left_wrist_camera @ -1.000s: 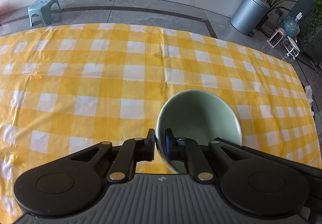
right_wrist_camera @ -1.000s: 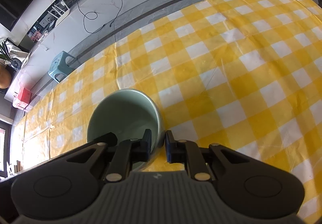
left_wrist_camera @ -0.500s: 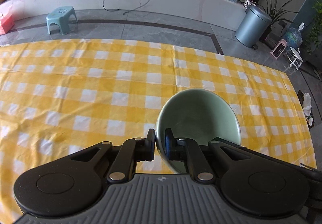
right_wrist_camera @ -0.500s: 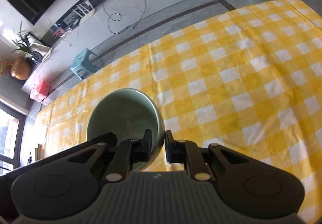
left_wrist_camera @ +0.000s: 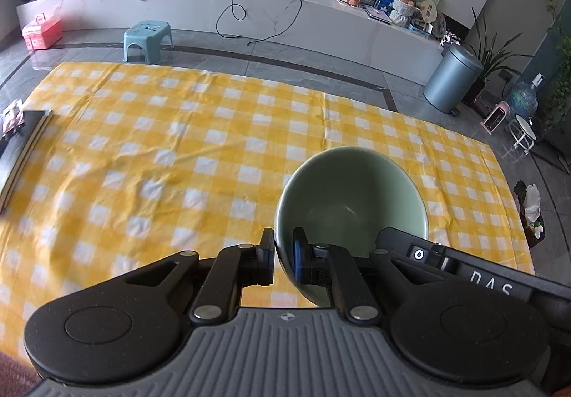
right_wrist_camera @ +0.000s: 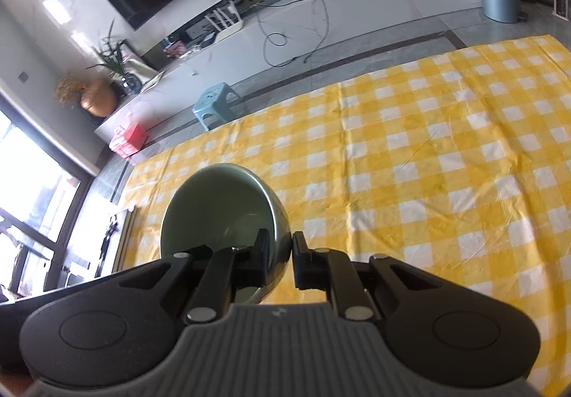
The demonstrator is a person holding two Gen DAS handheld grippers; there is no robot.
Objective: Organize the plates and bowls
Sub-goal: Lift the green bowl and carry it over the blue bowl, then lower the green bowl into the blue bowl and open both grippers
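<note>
So both tools, left tool [left_wrist_camera: 283, 256] and right tool [right_wrist_camera: 280, 256], were clamped on opposite rims of one green bowl [left_wrist_camera: 351, 197], held above the checked surface [left_wrist_camera: 200, 147]; nothing was stacked, no plates showed, sorting barely begun.

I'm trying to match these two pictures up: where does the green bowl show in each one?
Left wrist view: the green bowl sits right of centre, low, its near rim clamped in the left gripper.
Right wrist view: the bowl sits left of centre, low, clamped by the right gripper.
Shared landmark: the teal stool beyond the cloth.
</note>
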